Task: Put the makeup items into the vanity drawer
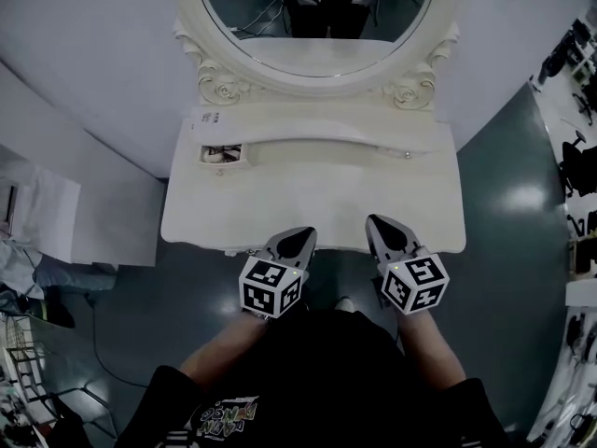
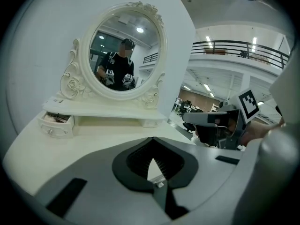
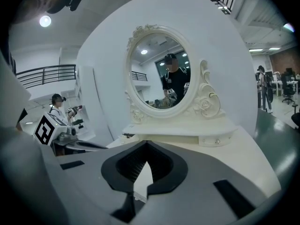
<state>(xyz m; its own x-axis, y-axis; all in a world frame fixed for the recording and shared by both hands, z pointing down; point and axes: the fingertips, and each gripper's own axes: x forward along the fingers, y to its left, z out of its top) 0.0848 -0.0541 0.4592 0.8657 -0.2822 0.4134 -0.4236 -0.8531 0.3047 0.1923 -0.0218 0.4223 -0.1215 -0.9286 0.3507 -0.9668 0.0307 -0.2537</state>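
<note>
The white vanity [image 1: 308,203] stands under an oval mirror [image 1: 322,7]. On its raised shelf the small left drawer [image 1: 222,154] is pulled out, with dark makeup items lying inside it; the same drawer [image 2: 57,122] shows in the left gripper view. The right drawer [image 1: 407,155] is closed. My left gripper [image 1: 300,235] hovers at the vanity's front edge, shut with nothing in it. Beside it my right gripper [image 1: 375,222] is also shut and empty. No loose item lies on the tabletop. The jaw tips meet in both gripper views: left gripper [image 2: 152,139], right gripper [image 3: 146,144].
A white wall curves behind the vanity. Grey floor [image 1: 504,213] lies to the right, with cables and clutter [image 1: 28,297] at the far left. The mirror reflects a person holding both grippers. The closed right drawer [image 3: 216,139] shows in the right gripper view.
</note>
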